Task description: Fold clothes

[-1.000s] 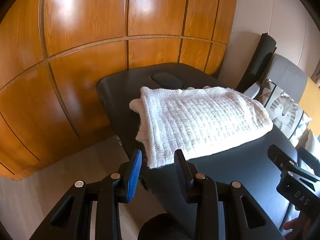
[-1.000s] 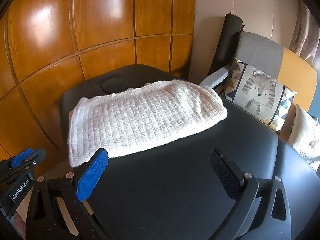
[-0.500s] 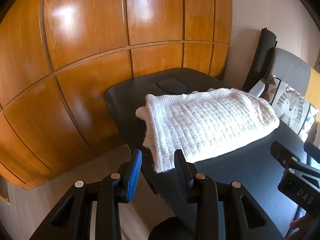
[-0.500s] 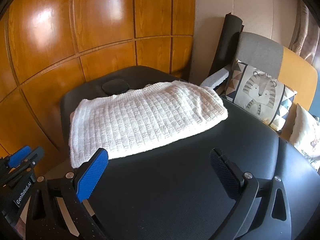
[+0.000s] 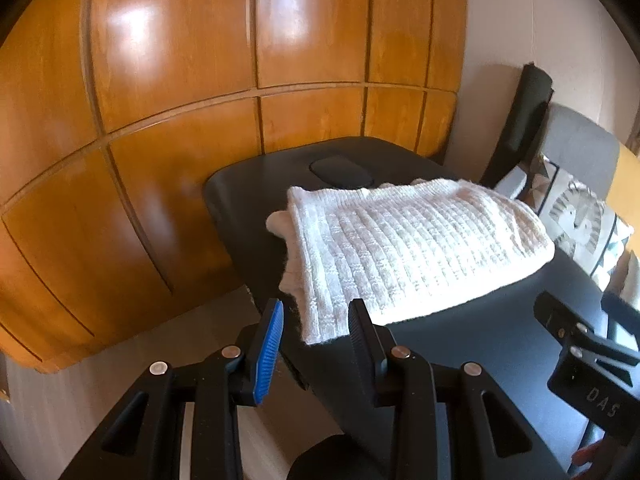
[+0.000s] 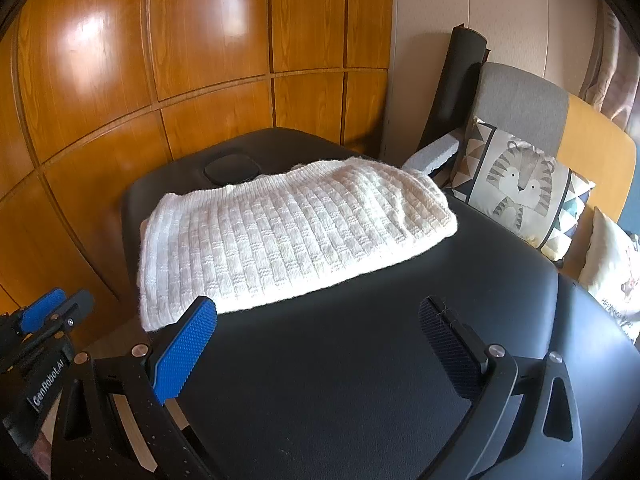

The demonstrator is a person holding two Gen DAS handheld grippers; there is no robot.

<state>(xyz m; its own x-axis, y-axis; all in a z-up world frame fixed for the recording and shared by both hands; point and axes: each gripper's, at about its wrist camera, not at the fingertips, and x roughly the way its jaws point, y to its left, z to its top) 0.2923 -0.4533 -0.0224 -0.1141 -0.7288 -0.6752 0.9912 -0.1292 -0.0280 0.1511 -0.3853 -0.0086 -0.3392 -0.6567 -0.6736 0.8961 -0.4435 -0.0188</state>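
left gripper (image 5: 316, 322) view has swung; white sweater (image 5: 404, 252) unmoved.

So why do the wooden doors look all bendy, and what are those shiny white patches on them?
In both wrist views a fisheye lens bows the straight wooden panels and darkens the corners. The white patches, upper left in each view, are glare from light on the glossy wood. The white knitted sweater is brightly lit yet sharp in the right wrist view.

Right gripper (image 5: 576, 344): cut off at the left view's right edge.
Person's hand (image 5: 590, 454): only a fingertip sliver shows.
Second cushion (image 6: 612, 276): printed words too small to read.
White knitted garment (image 6: 288, 236): underside layers hidden.
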